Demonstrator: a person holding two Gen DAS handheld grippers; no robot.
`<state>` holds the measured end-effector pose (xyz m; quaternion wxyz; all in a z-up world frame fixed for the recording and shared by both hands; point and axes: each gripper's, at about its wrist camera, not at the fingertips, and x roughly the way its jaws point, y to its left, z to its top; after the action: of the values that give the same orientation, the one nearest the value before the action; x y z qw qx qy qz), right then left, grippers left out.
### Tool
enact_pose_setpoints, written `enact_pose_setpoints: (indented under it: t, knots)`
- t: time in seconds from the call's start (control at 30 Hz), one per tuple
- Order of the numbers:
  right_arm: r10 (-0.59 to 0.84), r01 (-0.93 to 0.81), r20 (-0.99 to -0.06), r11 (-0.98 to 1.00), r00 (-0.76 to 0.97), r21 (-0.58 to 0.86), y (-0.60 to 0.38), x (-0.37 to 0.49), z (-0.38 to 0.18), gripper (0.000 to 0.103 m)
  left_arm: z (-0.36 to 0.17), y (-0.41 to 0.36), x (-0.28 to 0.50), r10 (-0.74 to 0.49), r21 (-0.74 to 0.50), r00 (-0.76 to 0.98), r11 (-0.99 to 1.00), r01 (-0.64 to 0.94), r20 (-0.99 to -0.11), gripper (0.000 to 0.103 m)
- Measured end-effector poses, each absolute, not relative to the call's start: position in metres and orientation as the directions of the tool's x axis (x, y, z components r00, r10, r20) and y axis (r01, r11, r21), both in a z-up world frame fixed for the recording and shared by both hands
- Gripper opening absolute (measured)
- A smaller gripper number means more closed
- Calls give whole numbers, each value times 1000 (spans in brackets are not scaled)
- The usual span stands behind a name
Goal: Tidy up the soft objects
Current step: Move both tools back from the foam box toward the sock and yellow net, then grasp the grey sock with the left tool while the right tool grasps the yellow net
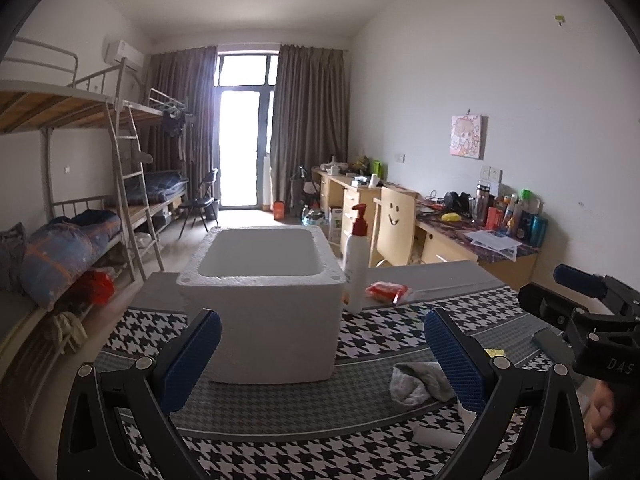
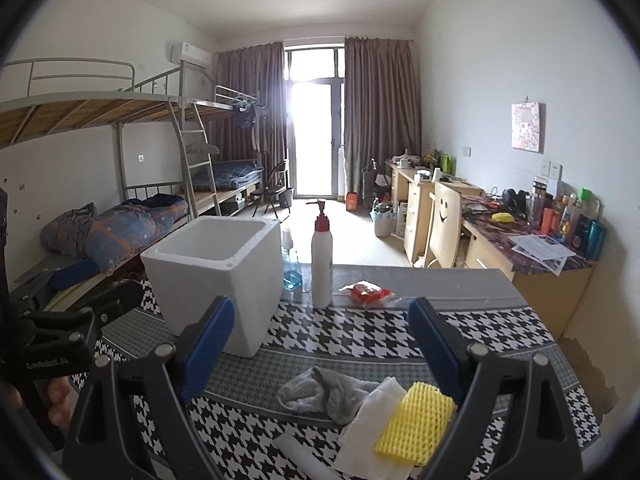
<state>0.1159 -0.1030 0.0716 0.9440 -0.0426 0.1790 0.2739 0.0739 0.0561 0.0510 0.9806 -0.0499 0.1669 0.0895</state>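
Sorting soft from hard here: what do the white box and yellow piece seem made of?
White box: likely foam polystyrene, matte, with thick, pebbly, crumbled rims. Yellow piece: probably soft foam netting, matte, with an open mesh pattern.

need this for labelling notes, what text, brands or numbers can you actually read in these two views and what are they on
"DAS": on the black body of the right gripper, seen from the left wrist view.
Pale lettering on the black body of the left gripper, in the right wrist view: too blurred to read.
Pump bottle: no readable label.
Red packet, desk bottles and papers: print too small to read.
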Motion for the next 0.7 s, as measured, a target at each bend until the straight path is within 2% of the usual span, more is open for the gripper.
enact_pose_setpoints:
  t: [0.7]
  knots:
    - [421,-445,-399,895,815,34,-136,123,42,91,34,35,94,89,-91,922,987,-132,-376,102]
